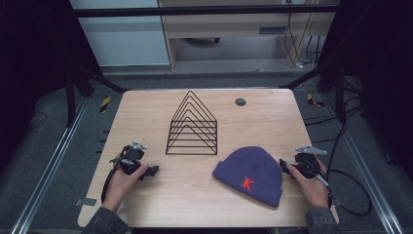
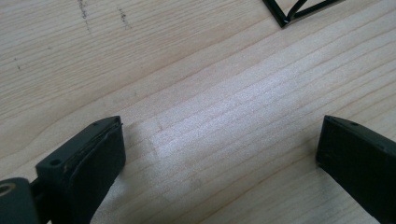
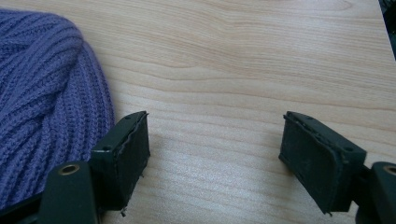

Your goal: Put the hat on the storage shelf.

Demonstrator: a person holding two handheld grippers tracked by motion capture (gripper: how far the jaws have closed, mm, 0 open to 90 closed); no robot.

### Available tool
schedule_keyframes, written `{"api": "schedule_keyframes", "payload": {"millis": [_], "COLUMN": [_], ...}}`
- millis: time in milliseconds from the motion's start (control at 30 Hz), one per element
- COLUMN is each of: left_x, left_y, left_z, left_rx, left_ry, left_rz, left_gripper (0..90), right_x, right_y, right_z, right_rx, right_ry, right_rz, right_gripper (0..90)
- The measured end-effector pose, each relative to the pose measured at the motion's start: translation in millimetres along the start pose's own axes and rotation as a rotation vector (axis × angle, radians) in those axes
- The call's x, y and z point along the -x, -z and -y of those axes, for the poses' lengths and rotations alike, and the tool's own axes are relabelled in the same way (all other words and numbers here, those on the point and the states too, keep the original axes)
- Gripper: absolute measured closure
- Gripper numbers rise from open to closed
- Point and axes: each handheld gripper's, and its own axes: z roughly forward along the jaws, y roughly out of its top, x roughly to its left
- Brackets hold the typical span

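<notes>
On the pale wooden counter [image 1: 146, 117], left to right: left gripper [image 1: 152, 171], held low near the near-left edge, jaws released and spread wide over bare wood, nothing between them. Black wire rack [image 1: 192, 126], standing upright at the centre, well apart from both grippers. Purple knit beanie [image 1: 252, 173] with a red letter K, lying flat at near right. Right gripper [image 1: 282, 164], just beside the beanie's right edge, jaws released with bare wood between them; one jaw appears to touch the knit, though contact is unclear.
</notes>
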Motion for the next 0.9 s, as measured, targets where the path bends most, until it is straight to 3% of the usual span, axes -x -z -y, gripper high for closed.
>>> {"api": "schedule_keyframes", "payload": {"millis": [300, 400, 500, 733, 833, 900], "left_x": [0.0, 0.4, -0.3, 0.3, 0.3, 0.4], "left_y": [-0.6, -1.0, -1.0, -1.0, -1.0, -1.0], "left_z": [0.5, 0.4, 0.2, 2.3, 2.5, 2.8], "left_rx": [0.005, 0.005, 0.006, 0.024, 0.025, 0.029], "left_ry": [0.002, 0.008, -0.001, 0.004, 0.004, 0.005], "left_rz": [0.01, 0.013, 0.011, 0.008, 0.008, 0.009], "left_gripper": [0.0, 0.0, 0.0, 0.0, 0.0, 0.0], "right_x": [-1.6, -3.2, -5.4, -23.9, -38.1, -41.6], "right_y": [0.8, 3.5, 6.1, 17.0, 19.3, 19.6], "right_z": [-0.5, -3.1, -5.8, -22.9, -33.4, -36.1], "right_rx": [-0.01, -0.043, -0.023, 0.012, -0.008, -0.017], "right_ry": [-0.006, 0.002, 0.008, 0.045, 0.103, 0.116], "right_rz": [0.007, -0.001, -0.001, -0.006, -0.042, -0.052], "right_gripper": [23.8, 23.3, 23.8, 27.3, 31.5, 32.6]}}
